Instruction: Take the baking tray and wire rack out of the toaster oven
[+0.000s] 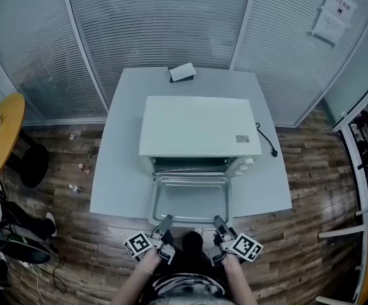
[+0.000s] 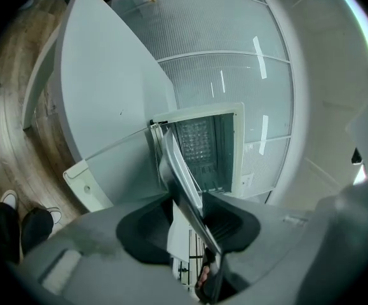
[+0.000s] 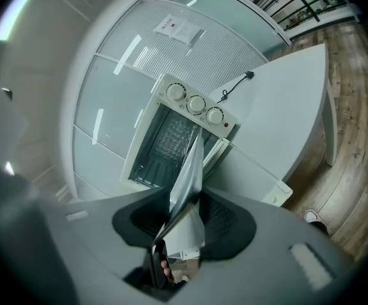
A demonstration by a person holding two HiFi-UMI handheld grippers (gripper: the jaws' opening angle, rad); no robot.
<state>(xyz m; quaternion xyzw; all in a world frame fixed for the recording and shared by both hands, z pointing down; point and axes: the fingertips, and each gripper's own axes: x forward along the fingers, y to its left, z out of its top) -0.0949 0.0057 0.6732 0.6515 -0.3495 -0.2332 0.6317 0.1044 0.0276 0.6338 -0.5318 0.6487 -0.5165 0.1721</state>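
Holding the baking tray (image 1: 190, 199) just in front of the toaster oven (image 1: 199, 127) with my left gripper (image 1: 165, 223) and right gripper (image 1: 218, 223) each clamped on its near rim, I worry that pulling unevenly could tilt it and slip that thin edge free.

Glossy metal baking tray (image 1: 191, 202), matt toaster oven (image 1: 199, 126), seemingly wood-plank floor (image 1: 311, 167)

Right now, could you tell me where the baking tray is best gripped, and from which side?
Grip the baking tray by its thin near rim, near each corner, coming from the oven's open front: that flat lip sits clamped in the left tongs and right tongs.
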